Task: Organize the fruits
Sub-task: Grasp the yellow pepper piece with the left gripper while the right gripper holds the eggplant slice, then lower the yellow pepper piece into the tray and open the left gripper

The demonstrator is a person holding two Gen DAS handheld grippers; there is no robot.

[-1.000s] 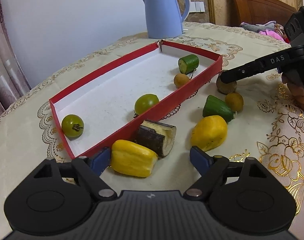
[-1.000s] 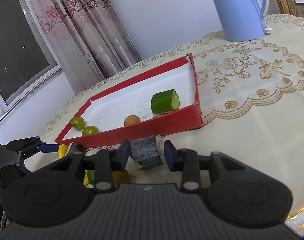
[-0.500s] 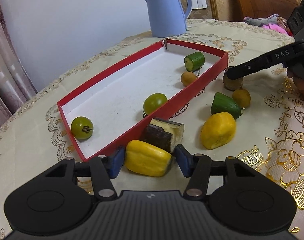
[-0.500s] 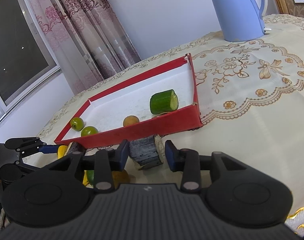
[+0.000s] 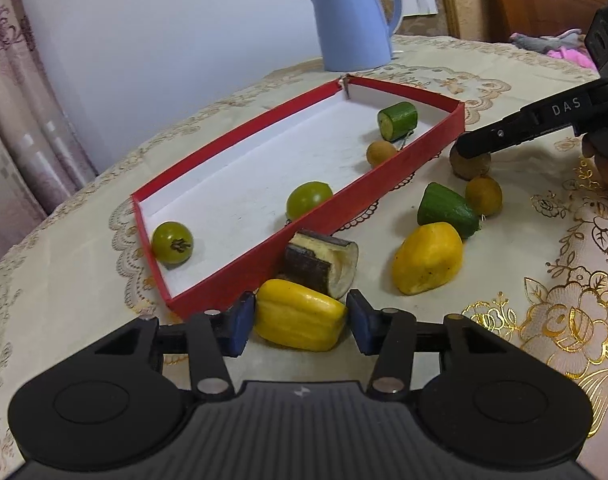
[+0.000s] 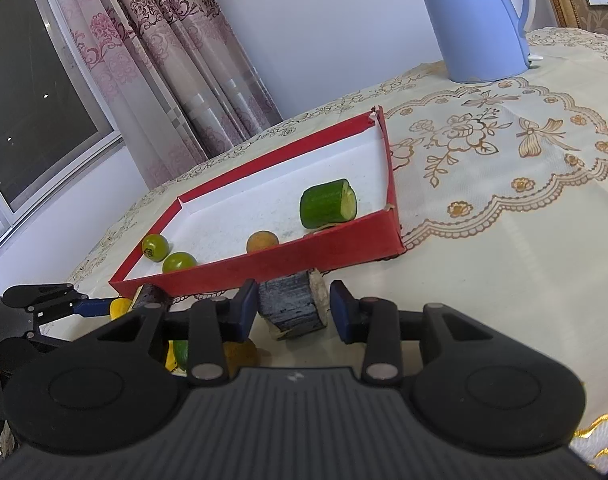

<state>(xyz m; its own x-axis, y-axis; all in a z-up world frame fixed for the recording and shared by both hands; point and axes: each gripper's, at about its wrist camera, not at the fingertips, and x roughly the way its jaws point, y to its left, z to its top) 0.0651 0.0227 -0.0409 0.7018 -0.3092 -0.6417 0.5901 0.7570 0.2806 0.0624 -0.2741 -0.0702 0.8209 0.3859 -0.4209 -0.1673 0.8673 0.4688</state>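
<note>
A red tray (image 5: 316,216) with a white floor holds two green tomatoes (image 5: 172,242), a small brown fruit (image 5: 380,153) and a cucumber piece (image 5: 398,121). My left gripper (image 5: 299,322) has closed its blue pads on a yellow pepper piece (image 5: 299,316) lying by the tray's near wall. My right gripper (image 6: 293,312) straddles a dark eggplant chunk (image 6: 291,308) beside the tray (image 6: 304,260); small gaps show at both pads. In the left wrist view the right gripper's finger (image 5: 516,130) covers that chunk.
Loose on the tablecloth: another eggplant chunk (image 5: 324,262), a second yellow piece (image 5: 428,258), a cucumber end (image 5: 448,210) and a small brown fruit (image 5: 483,196). A blue kettle (image 5: 354,18) stands behind the tray. A chair stands at the far right.
My left gripper moved forward and closed its fingers from wide open onto the yellow pepper piece. My right gripper has stayed around the eggplant chunk.
</note>
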